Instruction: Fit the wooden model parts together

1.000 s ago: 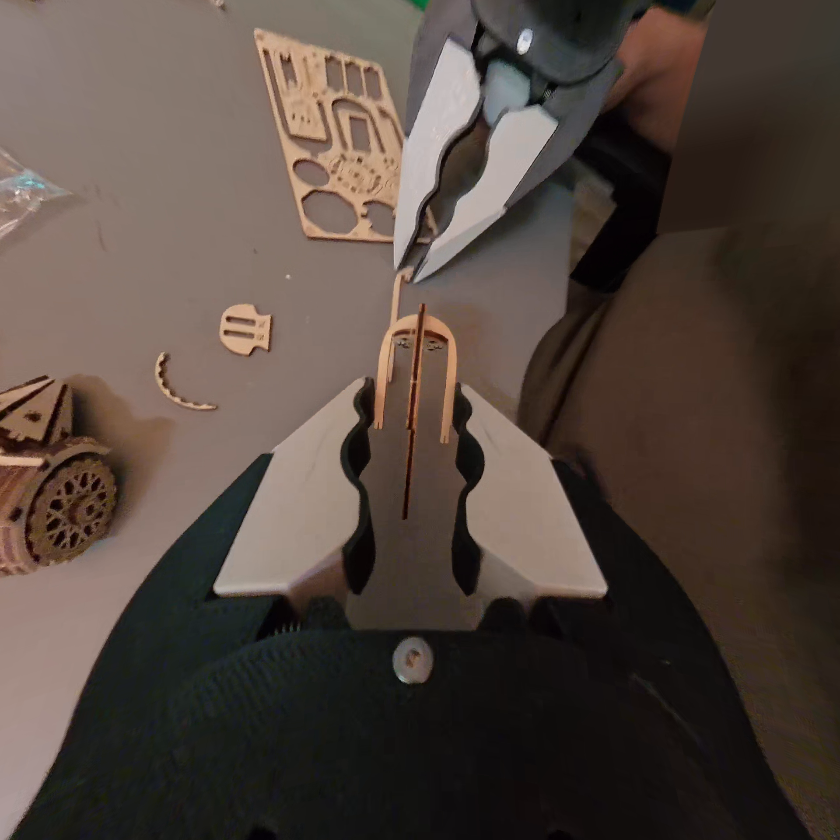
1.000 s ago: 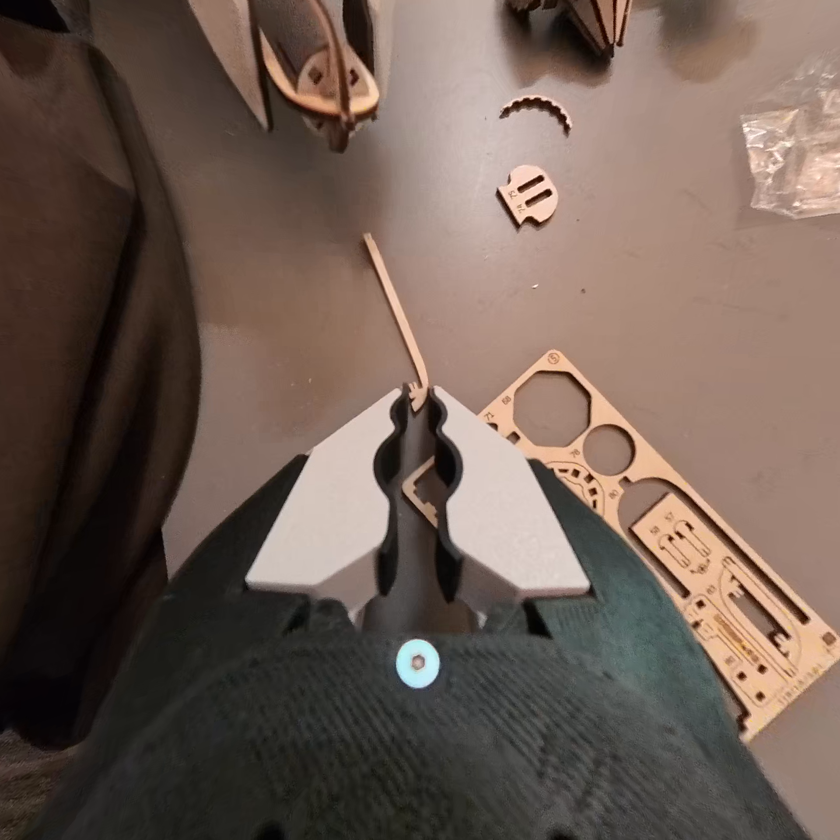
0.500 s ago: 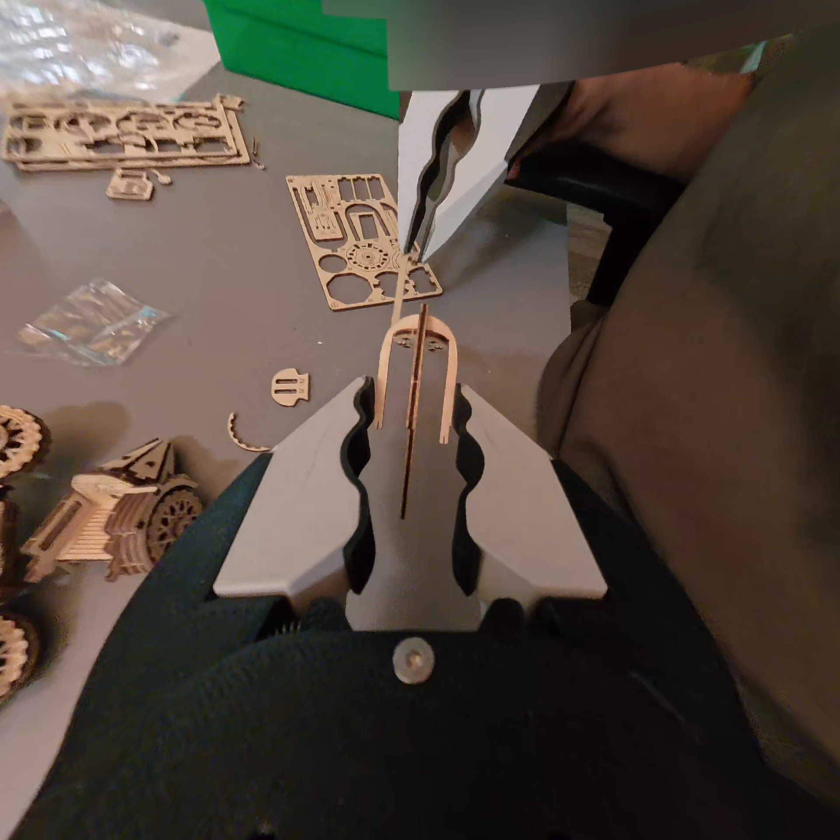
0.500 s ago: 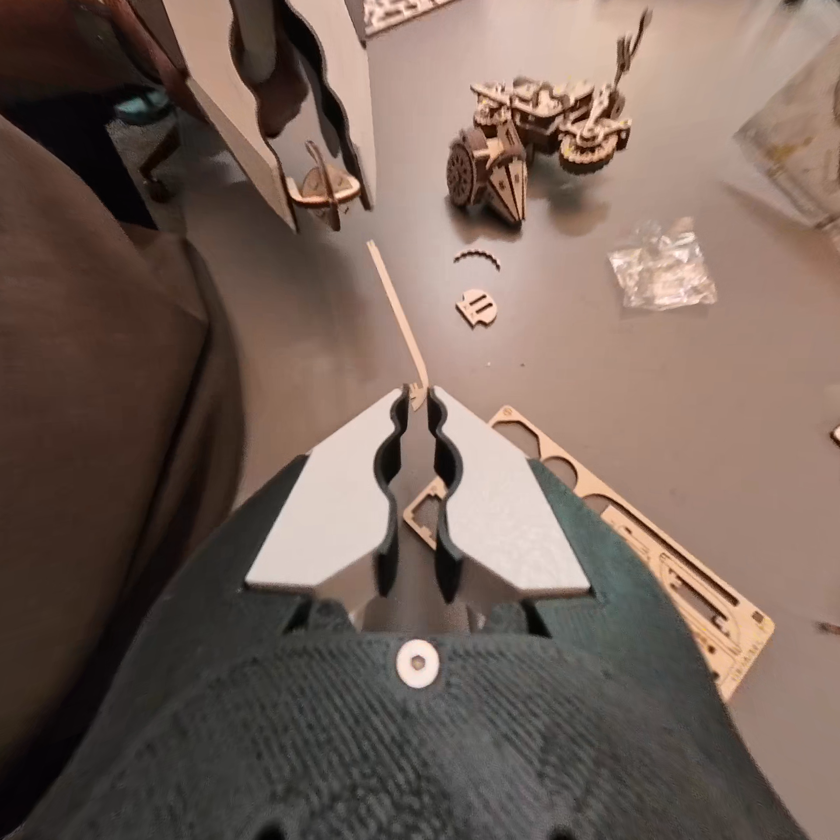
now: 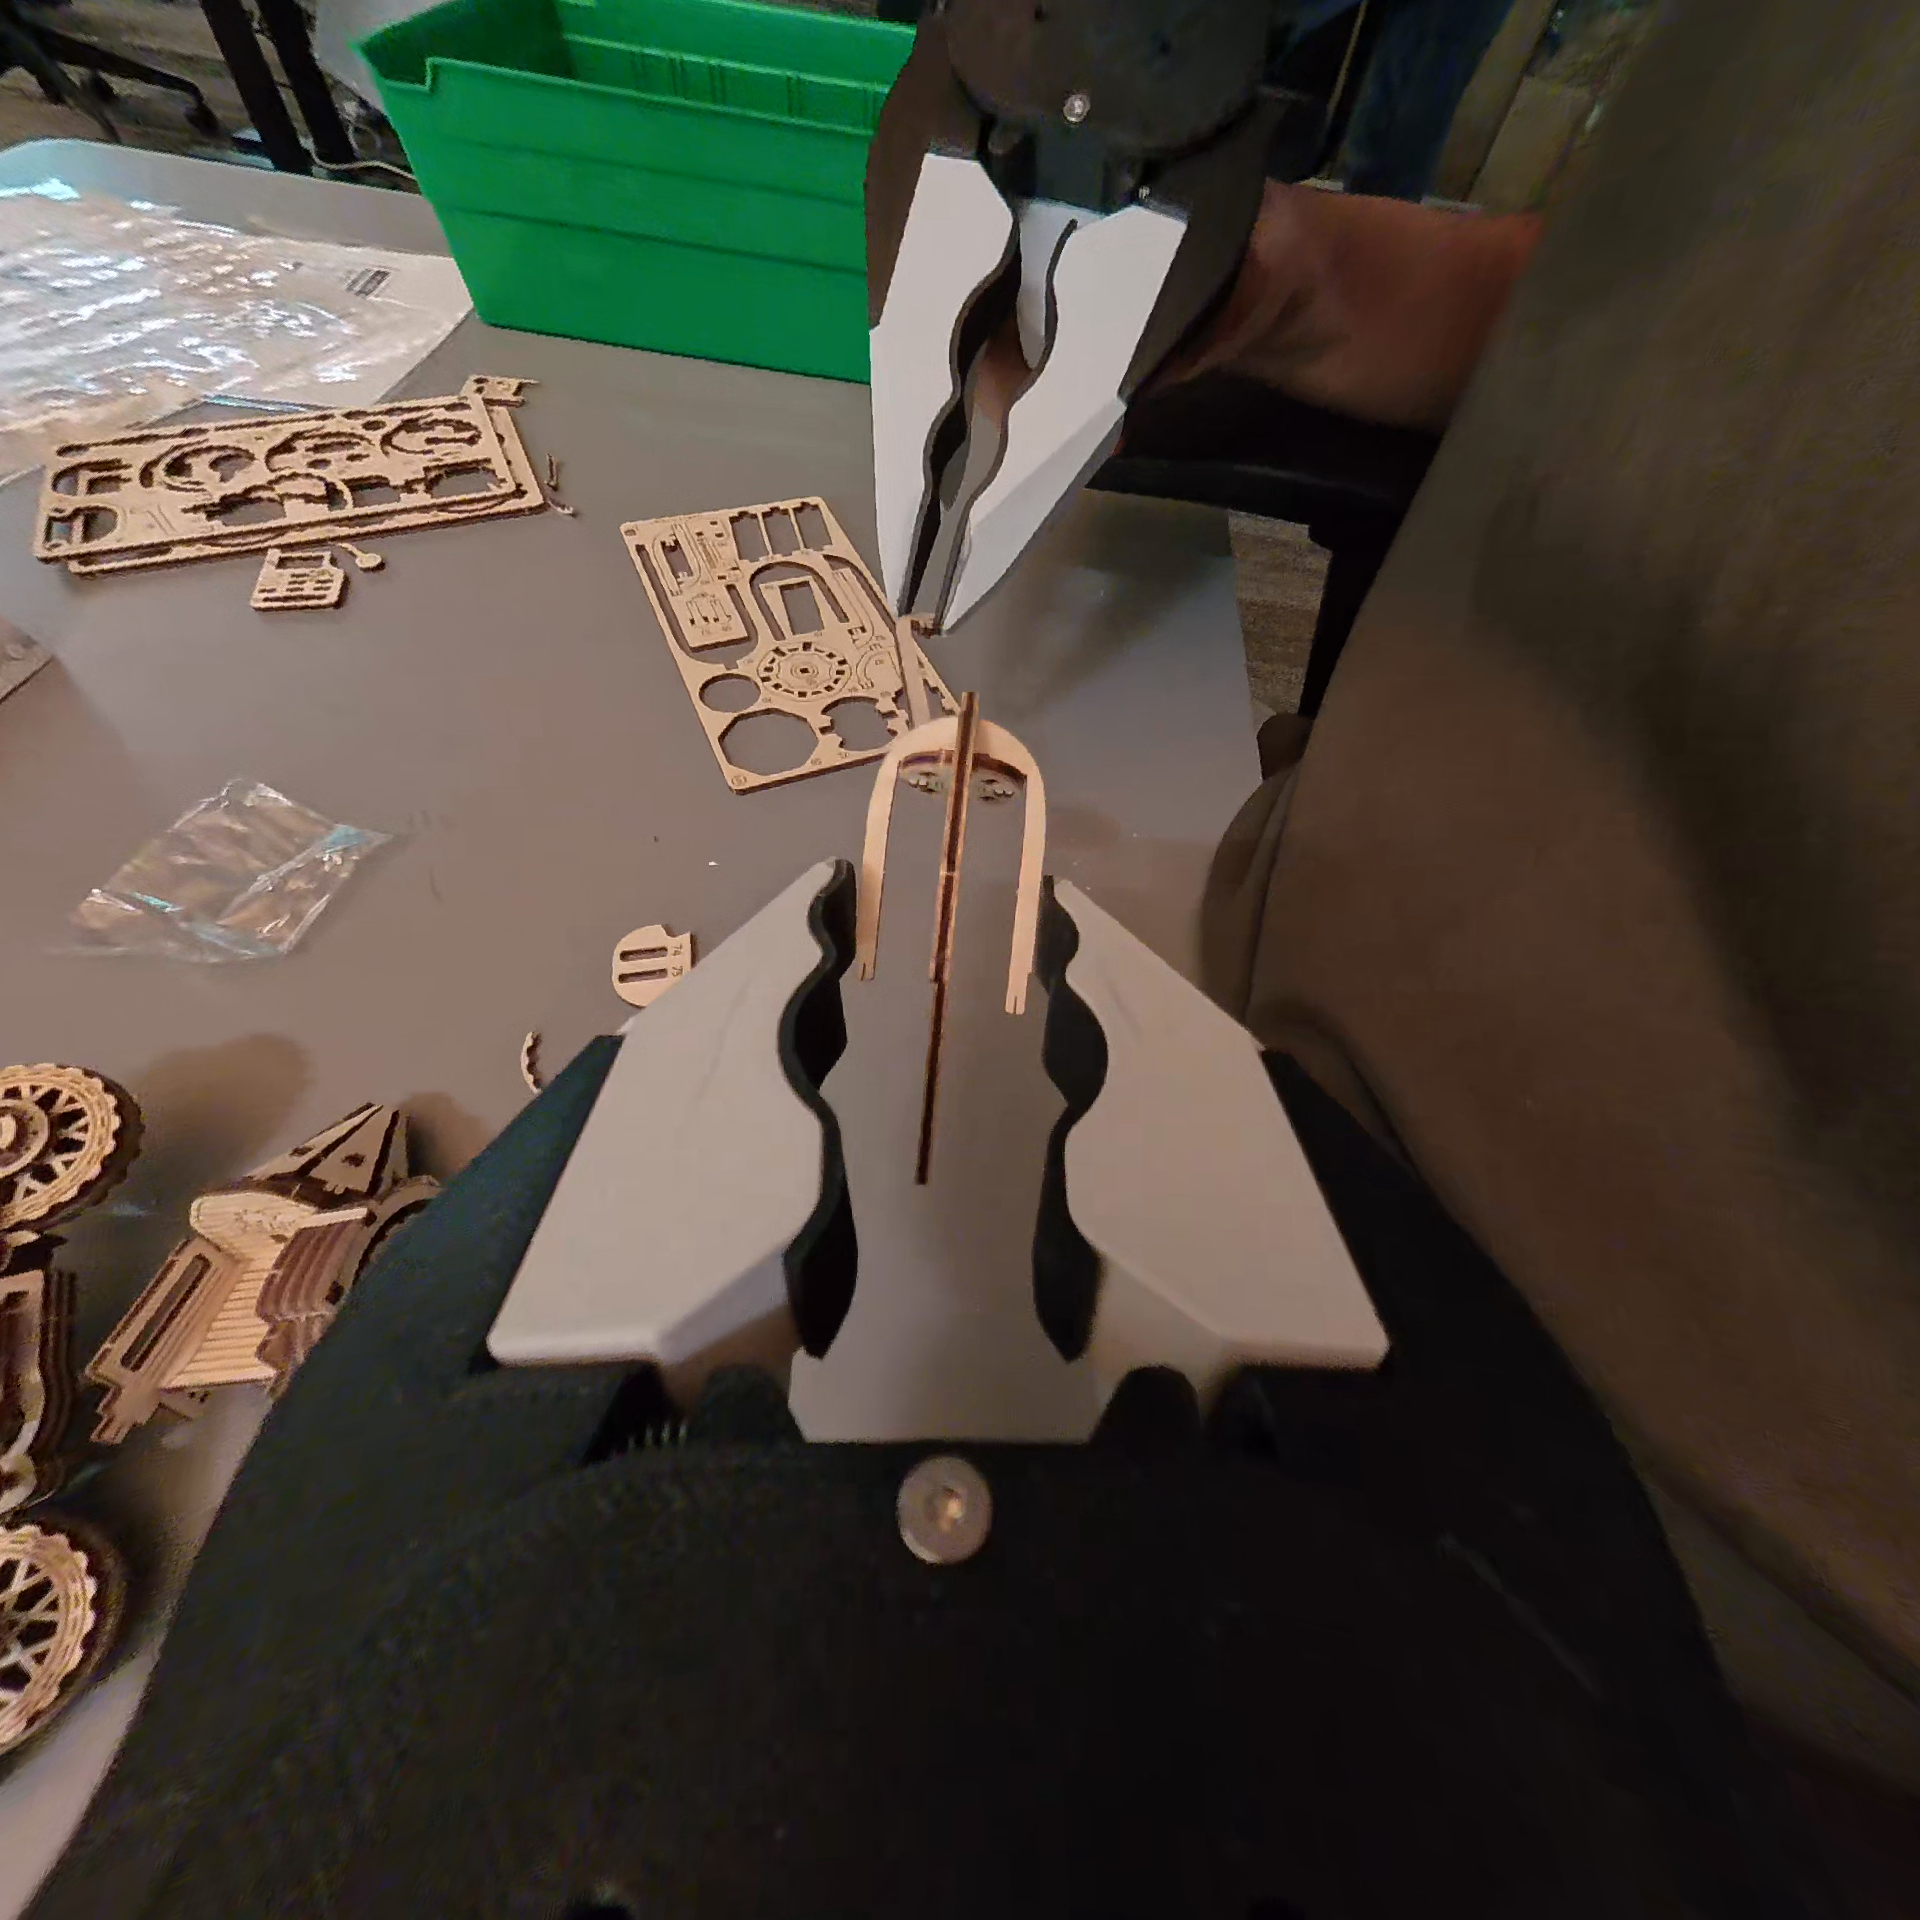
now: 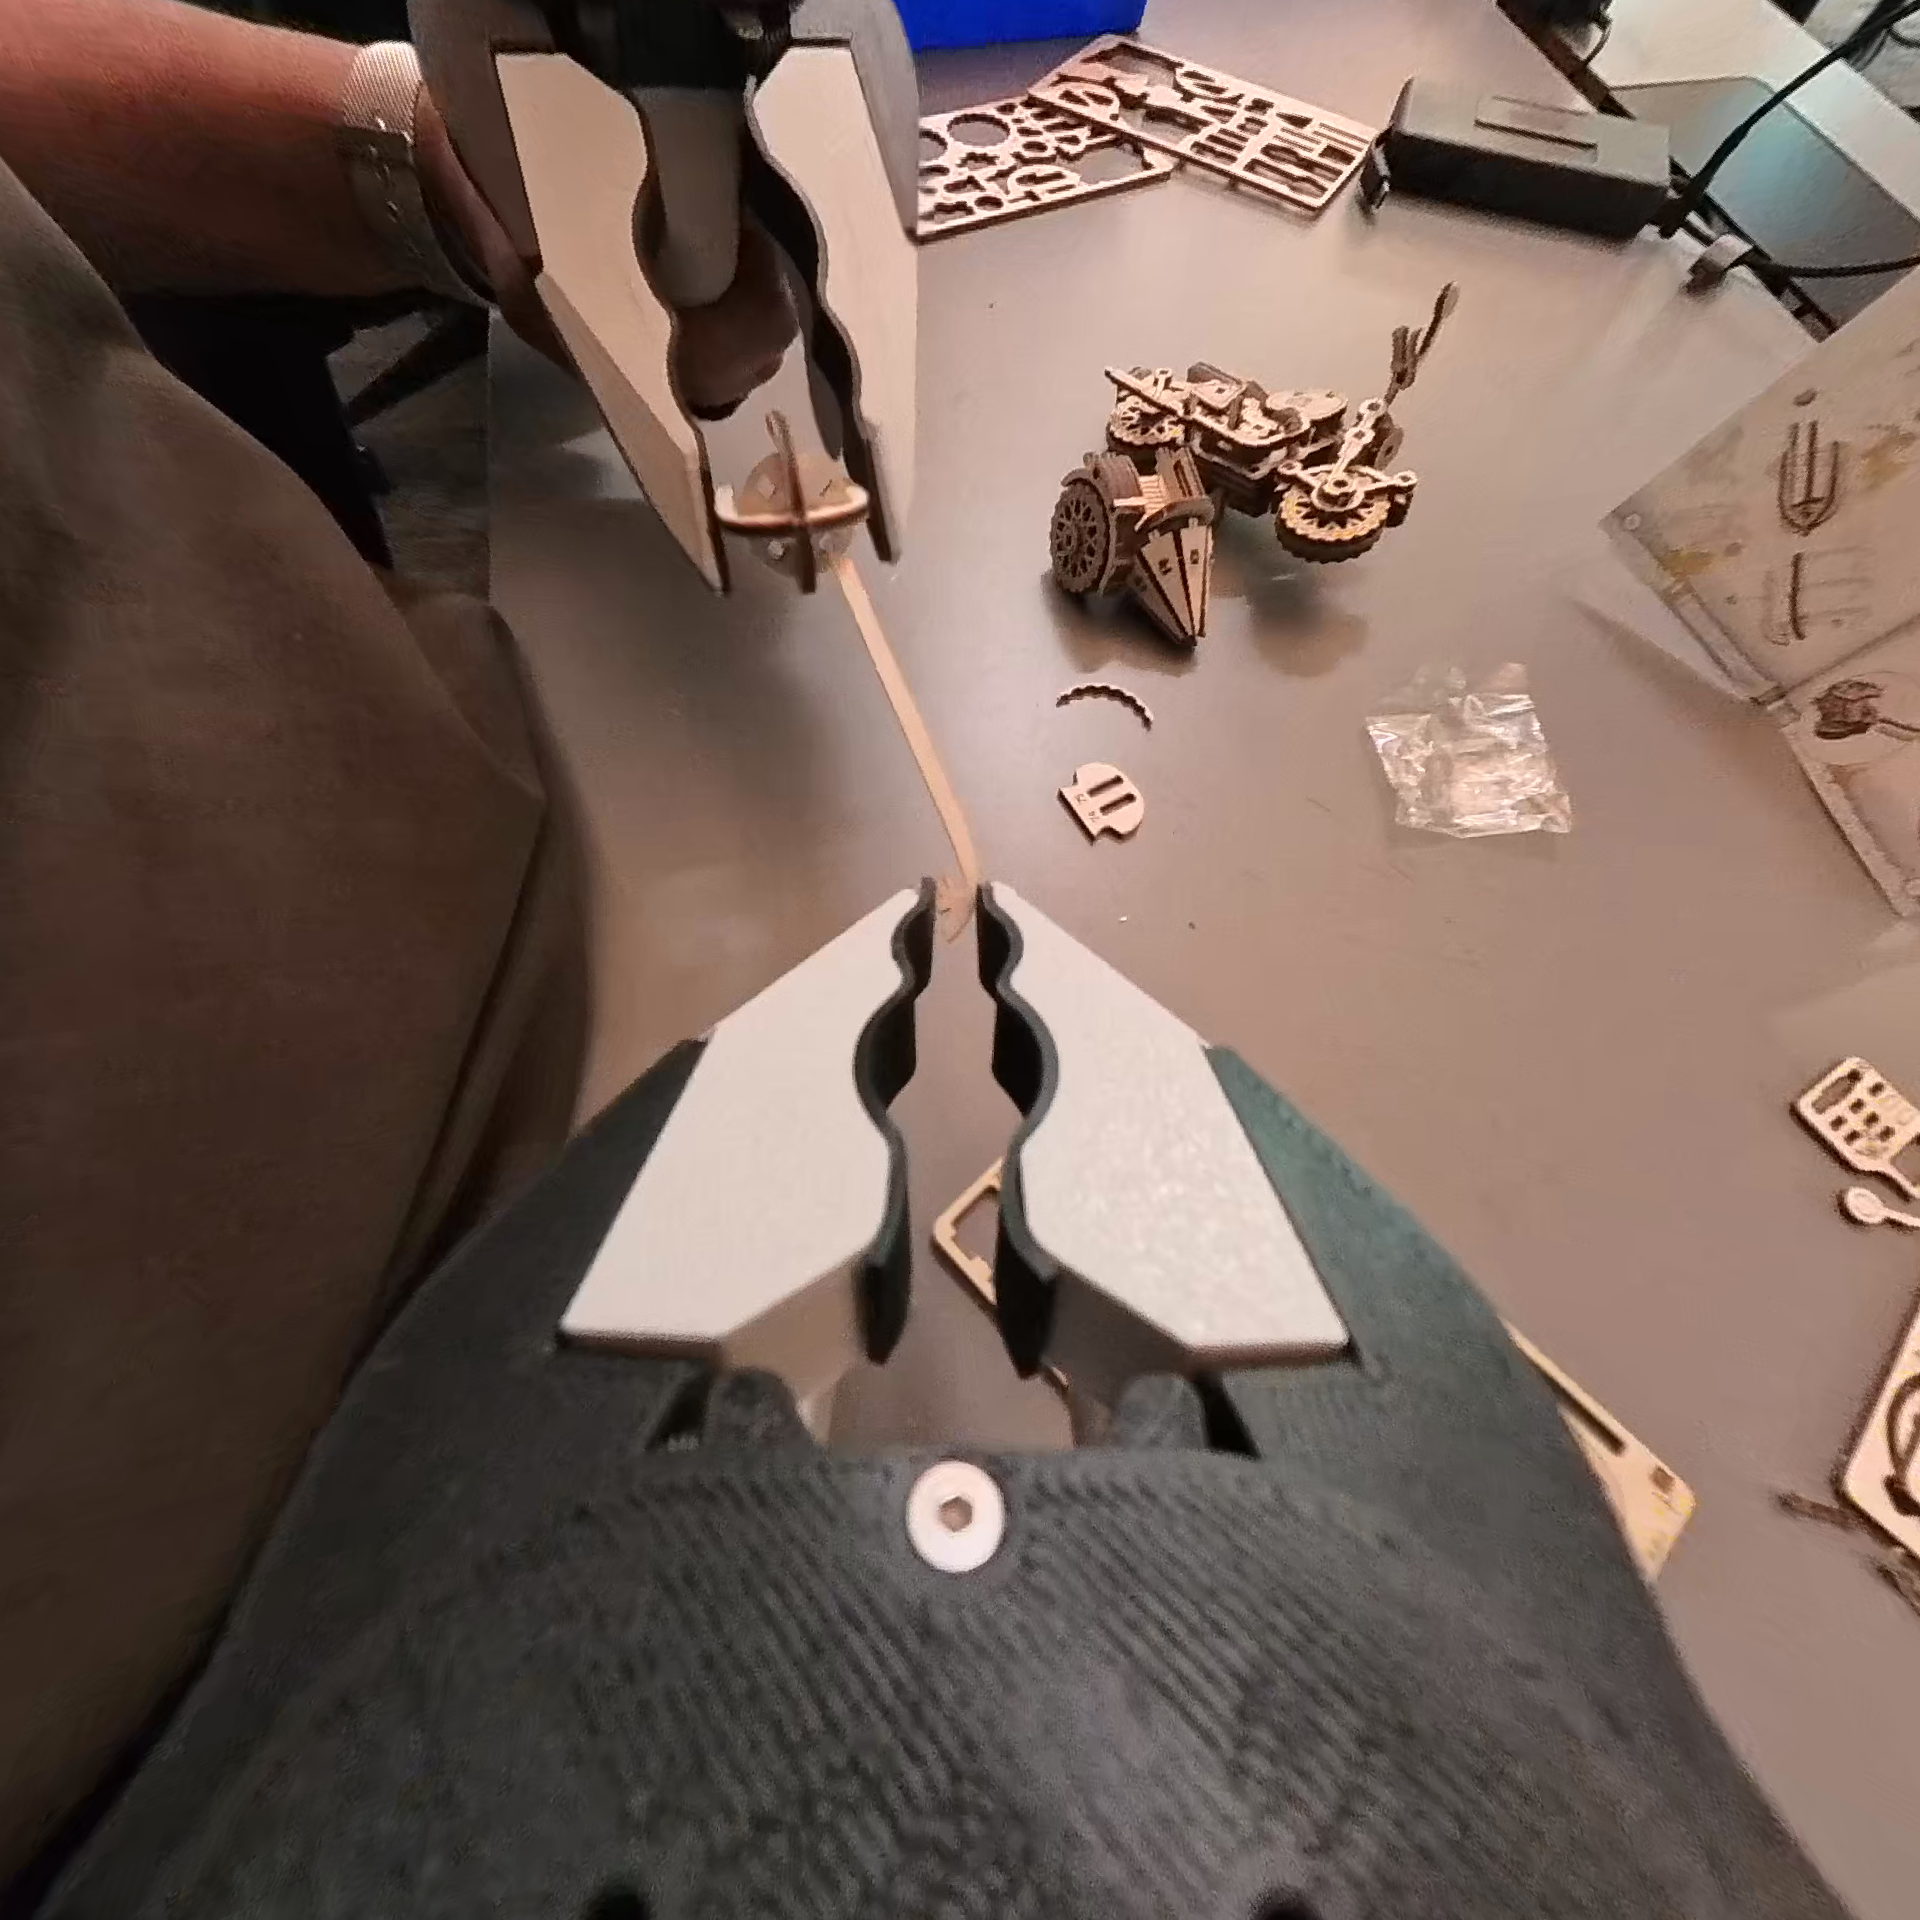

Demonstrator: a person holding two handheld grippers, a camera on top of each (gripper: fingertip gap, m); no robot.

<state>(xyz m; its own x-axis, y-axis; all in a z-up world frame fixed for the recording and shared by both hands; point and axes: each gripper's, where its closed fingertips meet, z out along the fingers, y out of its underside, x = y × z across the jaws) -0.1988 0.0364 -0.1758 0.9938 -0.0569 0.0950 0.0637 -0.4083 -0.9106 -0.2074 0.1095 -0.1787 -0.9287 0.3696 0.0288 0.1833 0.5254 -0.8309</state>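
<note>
My left gripper is shut on a U-shaped wooden arch part with a flat wooden piece slotted through its middle, held above the grey table. My right gripper is shut on the near end of a thin wooden strip. The strip's far end reaches the arch part, held in the left gripper. Whether it is seated there I cannot tell. In the left wrist view the right gripper points down at the arch top with the strip below its tips.
A partly built wooden model stands on the table. Cut-out wooden sheets, two small loose parts, a plastic bag, a booklet and a green bin surround it. A person's clothing is close beside both grippers. There is about 8 centimetres between the tips of the two grippers. My left tips are roughly 15 centimetres from the partly built wooden model. The left camera catches it too, in the left wrist view.
Both grippers have risen from the table and tilted up. The strip's far end has come up to the arch part in the left gripper. Both grips are unchanged.
</note>
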